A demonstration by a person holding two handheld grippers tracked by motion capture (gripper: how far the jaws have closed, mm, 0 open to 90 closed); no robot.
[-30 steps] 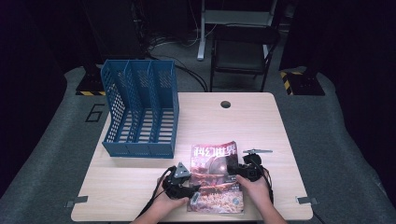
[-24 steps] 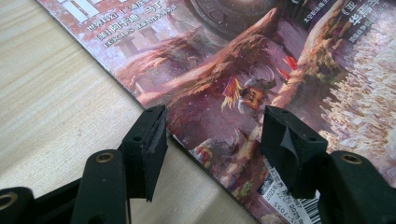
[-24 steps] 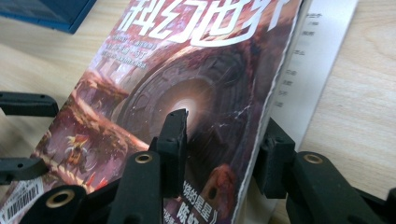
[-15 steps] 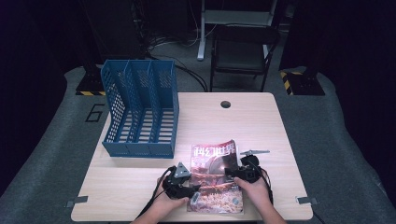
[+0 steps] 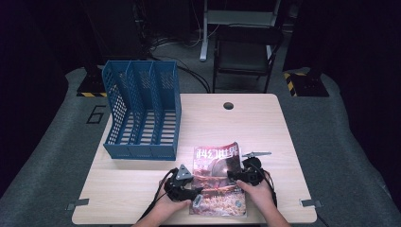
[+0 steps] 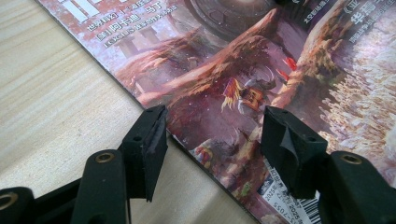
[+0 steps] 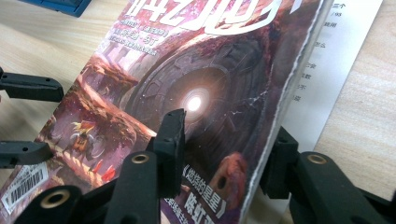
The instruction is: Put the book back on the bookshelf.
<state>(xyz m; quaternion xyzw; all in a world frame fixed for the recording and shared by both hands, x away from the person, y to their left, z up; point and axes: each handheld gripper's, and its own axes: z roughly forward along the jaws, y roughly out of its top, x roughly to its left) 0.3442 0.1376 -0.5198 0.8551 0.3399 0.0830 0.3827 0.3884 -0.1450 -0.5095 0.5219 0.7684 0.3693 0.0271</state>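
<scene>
Standing at the back left of the surface point(image 5: 265, 123), the blue file rack point(image 5: 142, 113) has all three slots empty. The magazine point(image 5: 217, 182) lies at the near edge, between both hands. The left claw point(image 6: 212, 135) is spread across its left edge, gripping nothing. The right claw point(image 7: 229, 149) straddles the slightly raised right edge; its jaws have just been opening and do not pinch it. I judge this to be the grasping step. Next, both claws need a firm pinch on the edges before lifting the magazine toward a slot.
</scene>
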